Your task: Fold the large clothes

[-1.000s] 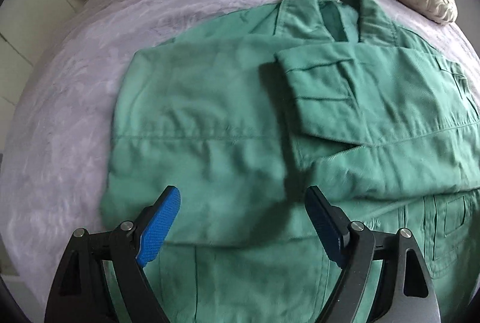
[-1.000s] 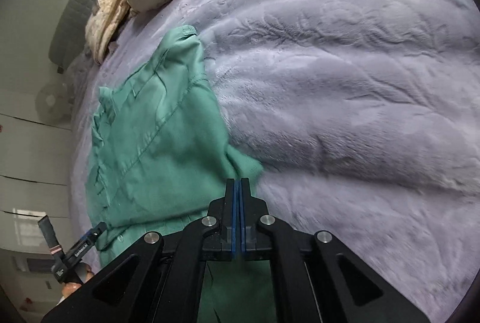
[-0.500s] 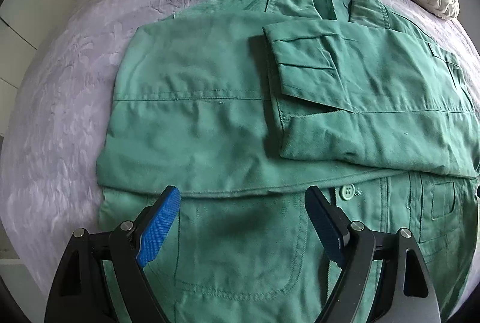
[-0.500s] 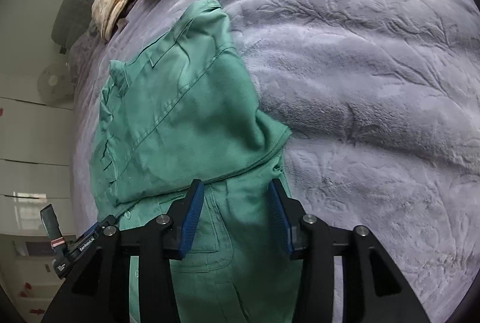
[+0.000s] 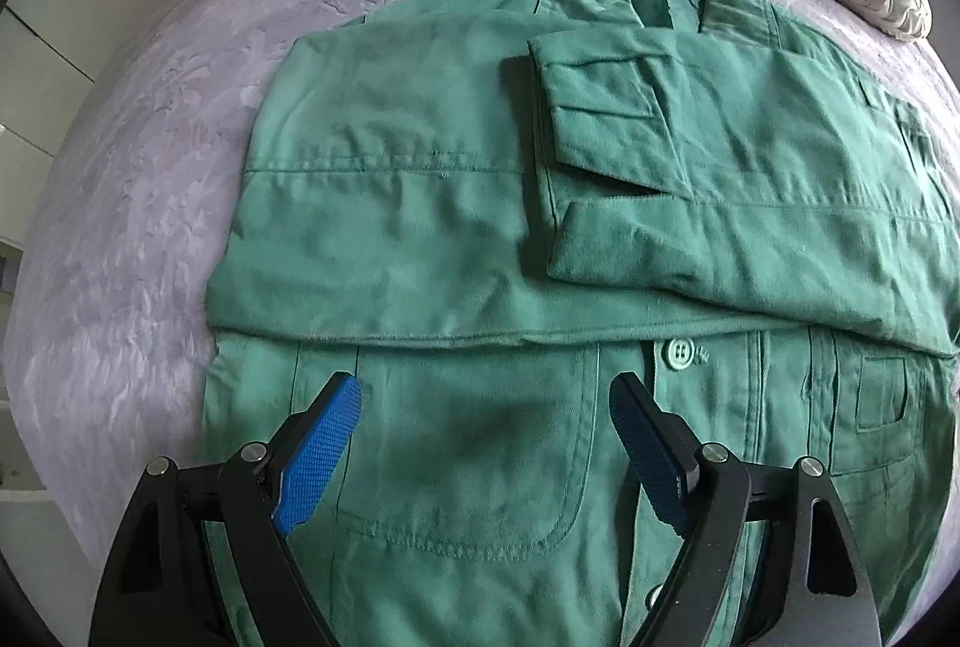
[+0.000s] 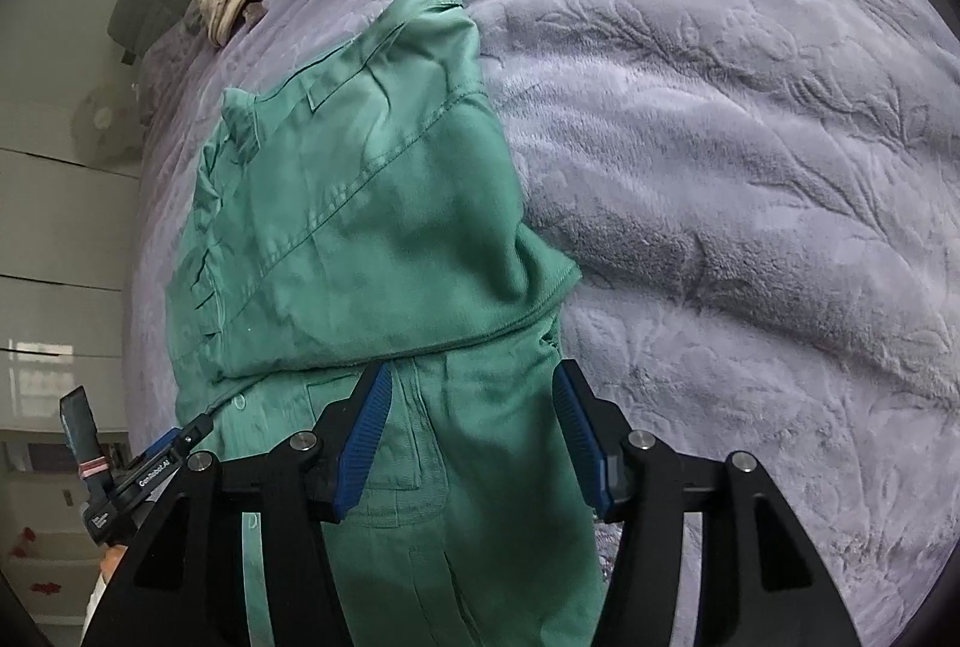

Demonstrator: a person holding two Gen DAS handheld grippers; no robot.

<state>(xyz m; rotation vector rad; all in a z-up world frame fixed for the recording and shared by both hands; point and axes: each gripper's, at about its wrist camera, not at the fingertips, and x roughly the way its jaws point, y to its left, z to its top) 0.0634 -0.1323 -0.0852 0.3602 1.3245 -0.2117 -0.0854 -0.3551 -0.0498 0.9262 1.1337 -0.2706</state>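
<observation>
Lying flat, sleeves crossed: green jacket (image 5: 420, 203)

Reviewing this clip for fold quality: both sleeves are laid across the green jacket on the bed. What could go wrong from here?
1. The upper sleeve lies loose and may slide off when the hem is lifted.
2. The jacket sits on a plush blanket, which could drag and wrinkle it.
3. The open left gripper hovers over the pocket and might pinch only one layer.
</observation>
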